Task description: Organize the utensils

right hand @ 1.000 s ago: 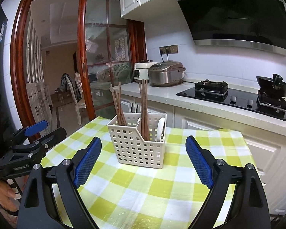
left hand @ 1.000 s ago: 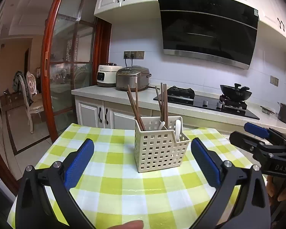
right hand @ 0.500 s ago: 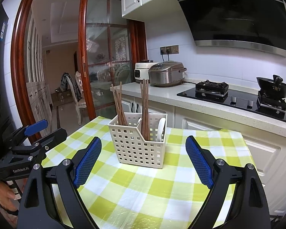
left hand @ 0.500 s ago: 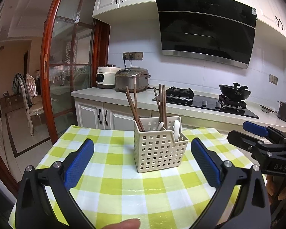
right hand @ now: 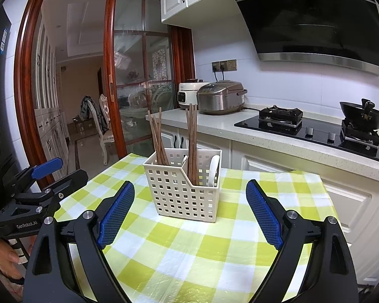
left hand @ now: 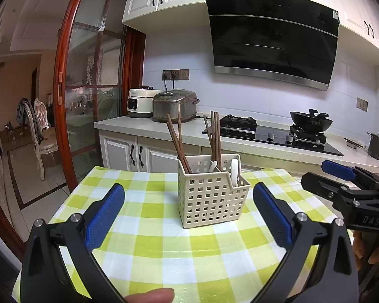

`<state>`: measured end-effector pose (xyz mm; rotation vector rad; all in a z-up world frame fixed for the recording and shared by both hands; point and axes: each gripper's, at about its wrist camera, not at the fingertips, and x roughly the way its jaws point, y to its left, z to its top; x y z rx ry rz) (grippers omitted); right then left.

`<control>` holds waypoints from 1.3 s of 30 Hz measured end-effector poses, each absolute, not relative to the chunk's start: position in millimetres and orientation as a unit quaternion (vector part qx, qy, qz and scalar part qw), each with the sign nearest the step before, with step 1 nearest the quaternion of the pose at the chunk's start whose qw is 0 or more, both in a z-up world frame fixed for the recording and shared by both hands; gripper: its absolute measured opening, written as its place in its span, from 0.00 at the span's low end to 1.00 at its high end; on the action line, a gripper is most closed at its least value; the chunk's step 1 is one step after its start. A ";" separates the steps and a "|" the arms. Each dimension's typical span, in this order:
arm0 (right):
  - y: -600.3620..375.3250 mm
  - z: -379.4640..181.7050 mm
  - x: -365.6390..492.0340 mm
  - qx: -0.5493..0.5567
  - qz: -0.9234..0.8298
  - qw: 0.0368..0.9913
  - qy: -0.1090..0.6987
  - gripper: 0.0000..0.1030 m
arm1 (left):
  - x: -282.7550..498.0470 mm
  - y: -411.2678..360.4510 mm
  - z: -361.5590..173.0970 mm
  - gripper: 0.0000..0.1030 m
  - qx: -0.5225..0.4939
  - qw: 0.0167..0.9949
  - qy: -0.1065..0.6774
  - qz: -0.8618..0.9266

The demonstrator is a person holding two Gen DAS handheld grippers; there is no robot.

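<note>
A cream perforated utensil basket (left hand: 209, 199) stands on the green-checked table (left hand: 149, 242); it also shows in the right wrist view (right hand: 184, 192). Brown chopsticks (left hand: 175, 144) stand in its left part, more chopsticks (left hand: 214, 136) and white spoons (left hand: 234, 168) in the others. In the right wrist view the chopsticks (right hand: 192, 139) and a spoon (right hand: 213, 170) stand upright. My left gripper (left hand: 188, 214) is open and empty, back from the basket. My right gripper (right hand: 189, 209) is open and empty, also short of the basket. Each gripper shows at the other view's edge.
A kitchen counter (left hand: 149, 126) runs behind the table with two rice cookers (left hand: 174, 104), a gas hob (left hand: 273, 133) and a wok (left hand: 310, 122). A wooden glass sliding door (left hand: 88, 96) is at the left, with a chair (left hand: 39, 136) beyond.
Both grippers have drifted back and up slightly; the basket looks a little smaller and lower. Both stay open and empty.
</note>
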<state>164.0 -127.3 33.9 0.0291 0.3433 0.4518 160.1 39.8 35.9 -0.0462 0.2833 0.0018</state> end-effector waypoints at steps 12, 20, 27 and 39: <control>-127.4 32.5 163.8 0.016 0.223 0.960 0.171 0.82 | 158.7 41.2 35.8 0.96 -0.023 0.990 0.141 0.004; -127.1 31.8 163.1 0.016 0.225 0.959 0.171 0.82 | 158.0 41.2 35.1 0.96 -0.023 0.990 0.141 0.003; -126.8 31.7 163.2 0.016 0.224 0.959 0.172 0.82 | 156.8 39.7 34.3 0.96 -0.018 0.990 0.140 0.004; -125.7 31.0 162.8 0.015 0.225 0.959 0.171 0.82 | 157.0 40.0 35.0 0.96 -0.020 0.990 0.141 0.003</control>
